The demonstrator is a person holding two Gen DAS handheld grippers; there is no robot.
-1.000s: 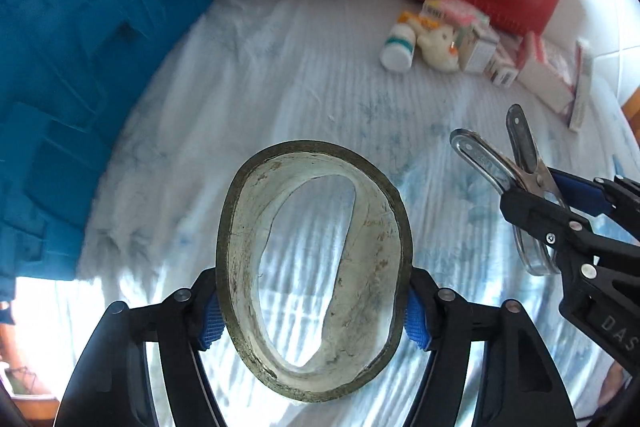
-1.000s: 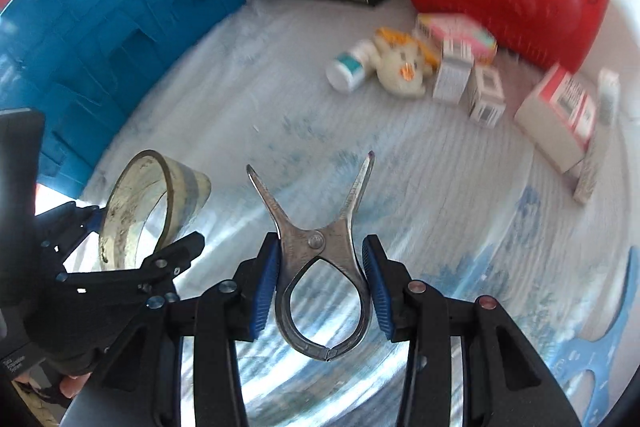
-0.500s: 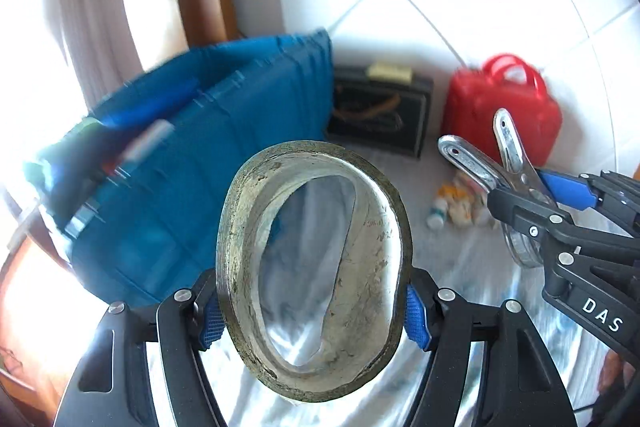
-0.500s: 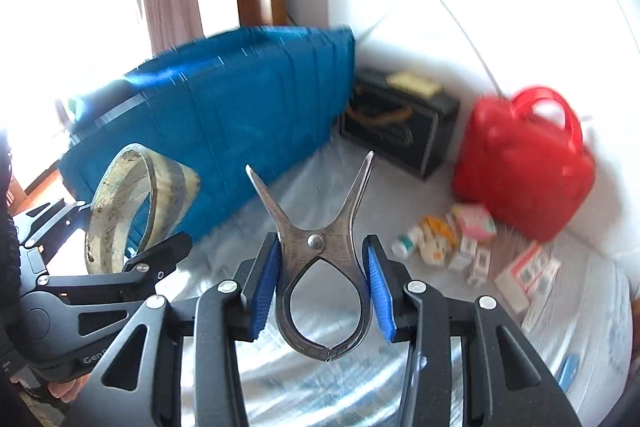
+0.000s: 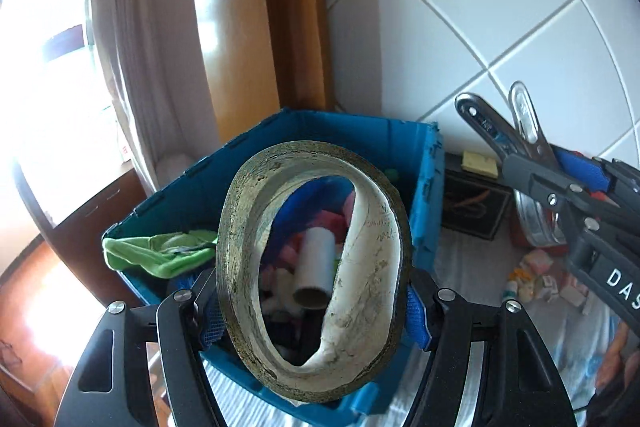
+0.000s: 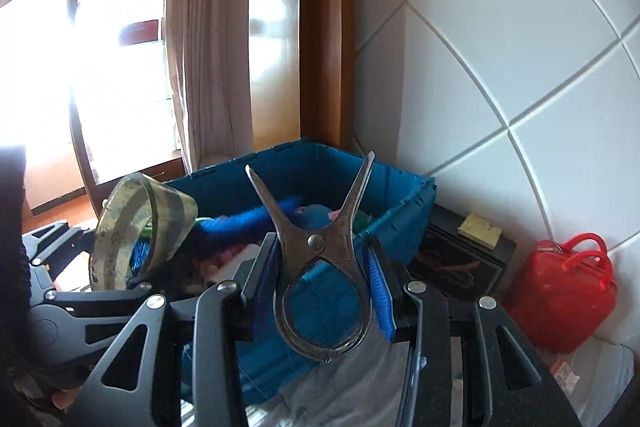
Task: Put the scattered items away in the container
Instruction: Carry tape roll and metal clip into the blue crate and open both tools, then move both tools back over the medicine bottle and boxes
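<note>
My left gripper (image 5: pixel 314 311) is shut on a grimy roll of tape (image 5: pixel 240 267), squeezed to an oval and held just over the near rim of the blue crate (image 5: pixel 428 195). The crate holds a cardboard tube (image 5: pixel 316 263), a green cloth (image 5: pixel 156 251) and pink bits. In the right wrist view my right gripper (image 6: pixel 324 267) is shut on a metal spring clamp (image 6: pixel 320 239), raised in front of the blue crate (image 6: pixel 404 195). The tape roll (image 6: pixel 132 227) shows at left there. The clamp (image 5: pixel 496 131) also shows at right in the left wrist view.
A black box (image 6: pixel 460 255) with a yellow pad on top stands right of the crate. A red bag (image 6: pixel 560 291) sits against the tiled wall. Small boxes and bottles (image 5: pixel 536 279) lie on the white cloth. A curtain and wooden frame rise behind the crate.
Both grippers have risen and swung left from the white cloth up to the crate's rim, carrying the tape roll and the clamp. The crate's inside now shows.
</note>
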